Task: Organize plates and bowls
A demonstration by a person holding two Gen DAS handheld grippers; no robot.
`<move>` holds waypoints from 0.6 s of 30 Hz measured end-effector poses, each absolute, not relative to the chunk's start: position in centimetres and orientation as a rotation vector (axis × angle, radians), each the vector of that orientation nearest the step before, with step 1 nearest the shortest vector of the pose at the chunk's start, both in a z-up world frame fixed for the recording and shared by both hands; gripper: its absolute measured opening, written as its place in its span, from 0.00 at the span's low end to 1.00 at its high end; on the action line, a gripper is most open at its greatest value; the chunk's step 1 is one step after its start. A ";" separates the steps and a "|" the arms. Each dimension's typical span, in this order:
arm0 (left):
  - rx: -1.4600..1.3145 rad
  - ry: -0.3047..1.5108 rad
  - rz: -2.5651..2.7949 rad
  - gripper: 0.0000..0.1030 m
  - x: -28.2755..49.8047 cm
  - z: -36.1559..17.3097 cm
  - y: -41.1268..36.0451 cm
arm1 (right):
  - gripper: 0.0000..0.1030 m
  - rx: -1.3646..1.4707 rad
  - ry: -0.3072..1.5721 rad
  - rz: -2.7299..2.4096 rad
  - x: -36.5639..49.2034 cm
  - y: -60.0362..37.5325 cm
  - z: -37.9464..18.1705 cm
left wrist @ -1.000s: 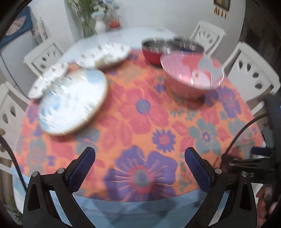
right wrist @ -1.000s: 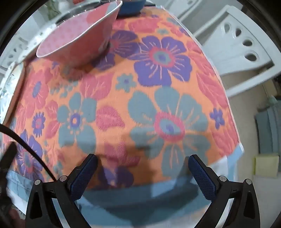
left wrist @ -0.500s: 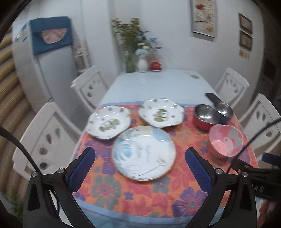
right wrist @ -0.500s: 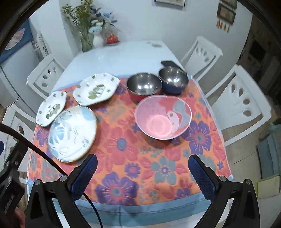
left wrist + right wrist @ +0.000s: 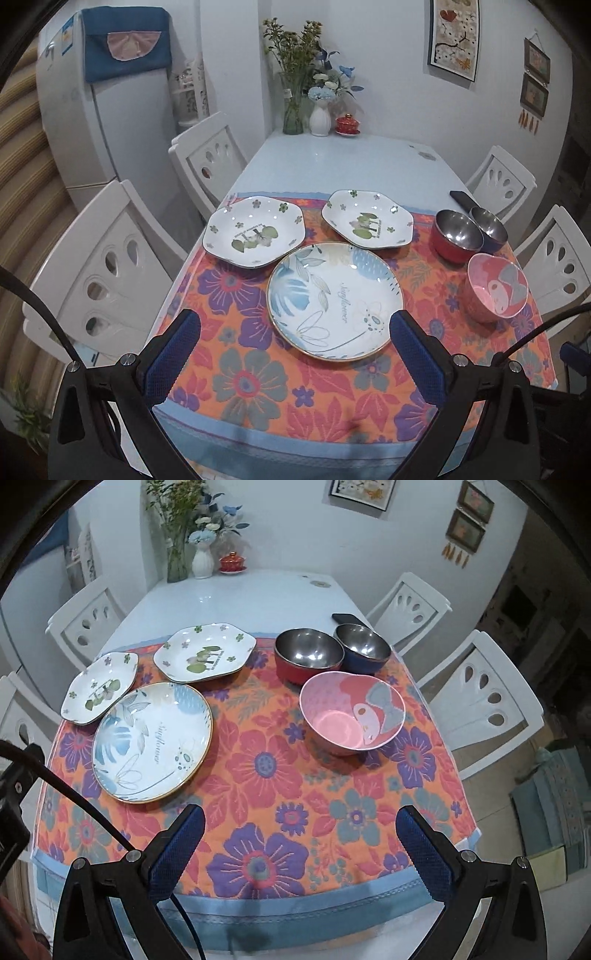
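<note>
I hold both grippers above the near edge of a dining table [image 5: 332, 162] covered at this end by an orange floral tablecloth [image 5: 266, 775]. My left gripper [image 5: 291, 354] has its blue-padded jaws spread wide and empty; my right gripper [image 5: 299, 845] is spread wide and empty as well. From the right wrist camera, a large round plate with blue leaves [image 5: 153, 742] lies at 10 o'clock on the cloth. Just beyond it, two white hexagonal plates with green flower prints sit side by side: one at the left edge [image 5: 99, 686], its rim very close to the round plate, and one nearer the middle [image 5: 205, 653]. At 1 o'clock stands a pink bowl with a cartoon print [image 5: 351, 712], upright and empty. Behind it, touching each other, are a red bowl with a steel lining [image 5: 308, 659] and a blue bowl with a steel lining [image 5: 364, 648]. A dark phone [image 5: 347, 618] lies just behind the blue bowl. At 12 o'clock, by the wall, stand vases of flowers [image 5: 192, 528]. White chairs [image 5: 480, 698] flank the table.
</note>
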State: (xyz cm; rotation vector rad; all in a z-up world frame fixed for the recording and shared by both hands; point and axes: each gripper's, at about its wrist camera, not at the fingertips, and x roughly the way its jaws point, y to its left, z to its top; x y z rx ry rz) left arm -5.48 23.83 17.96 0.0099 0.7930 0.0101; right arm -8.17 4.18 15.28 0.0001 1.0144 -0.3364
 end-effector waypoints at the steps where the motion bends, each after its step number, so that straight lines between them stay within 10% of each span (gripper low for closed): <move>1: 0.012 0.794 0.009 0.99 -5.4 17.9 23.9 | 1.00 0.002 1.017 -0.339 -8.2 4.3 15.1; 18: 0.016 0.838 0.016 0.99 -4.2 16.6 27.5 | 1.00 -0.014 1.045 -0.319 -7.0 8.1 13.8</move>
